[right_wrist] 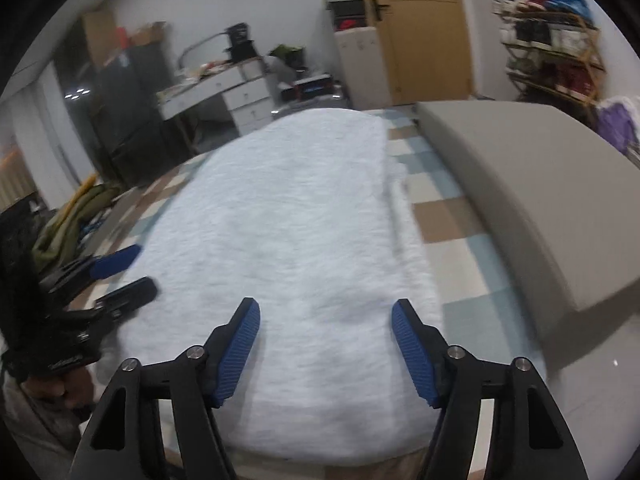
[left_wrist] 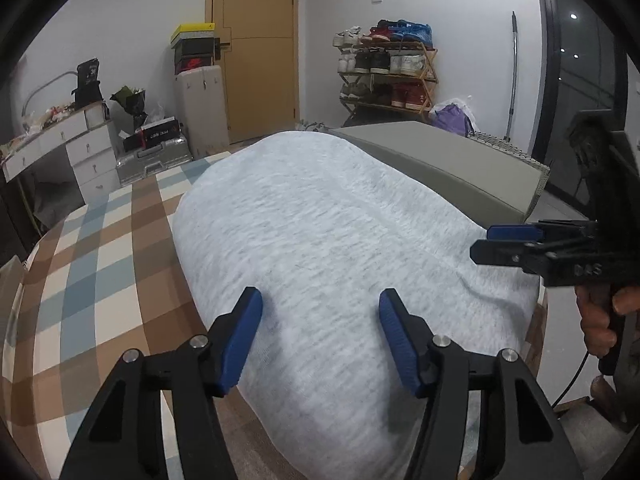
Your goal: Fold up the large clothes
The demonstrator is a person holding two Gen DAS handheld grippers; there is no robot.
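The left tongs (left_wrist: 320,332) hang over the near end of the grey garment (left_wrist: 320,220) – jaws apart, gripping nothing. The garment lies folded on the checked cloth (left_wrist: 100,248), stretching toward twelve o'clock. The right tongs (right_wrist: 326,340) – likewise gaping and empty – hover above its near edge, at three o'clock from the left pair.

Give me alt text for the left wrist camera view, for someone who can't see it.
A light grey garment lies folded flat on a brown, blue and cream checked surface, with the open left gripper poised just over its near end, gripping nothing. The right gripper reaches in from the right edge; behind are a wooden door, a shoe rack and white drawers.
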